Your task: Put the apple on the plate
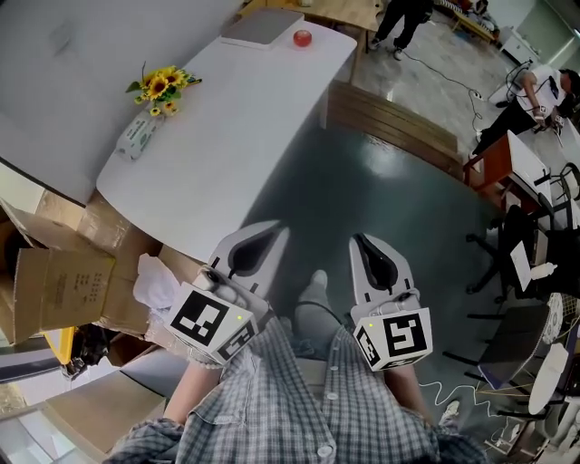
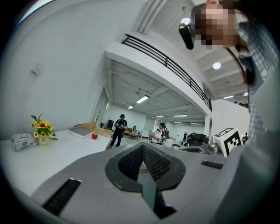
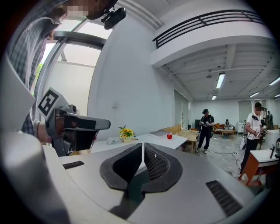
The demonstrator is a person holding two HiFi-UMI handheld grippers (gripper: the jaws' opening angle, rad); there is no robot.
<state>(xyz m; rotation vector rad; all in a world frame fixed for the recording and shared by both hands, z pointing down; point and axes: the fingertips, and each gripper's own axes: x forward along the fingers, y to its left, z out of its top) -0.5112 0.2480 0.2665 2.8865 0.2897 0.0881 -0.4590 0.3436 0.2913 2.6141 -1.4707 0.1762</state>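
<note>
Bench: long white bench (image 1: 227, 136) with rounded corners, reaching away from the person in the head view.
Apple: small red round apple (image 1: 302, 38) resting on the bench at its far end, close to the far edge.
Board: flat grey rectangular board (image 1: 263, 27) lying on the bench's far end, just beside the apple, not touching it; whether it is the plate cannot be told.
Flowers: small bunch of yellow sunflowers (image 1: 161, 84) standing on the bench by its wall-side edge, about halfway along.
Packet: pale soft wrapped packet (image 1: 138, 136) lying on the bench, just on the near side of the flowers.
Boxes: brown cardboard boxes (image 1: 54, 285) on the floor off the bench's near end.
Left gripper: grey left gripper (image 1: 272, 237) held off the bench's near end, well apart from the apple; its jaws are clenched tip to tip with nothing between them.
Right gripper: grey right gripper (image 1: 362, 243) held farther out from the bench's near end, over the dark floor (image 1: 381, 190); its jaws are clenched and empty too.
Others: a standing person in dark clothes (image 1: 399, 23) beyond the bench's far end.
</note>
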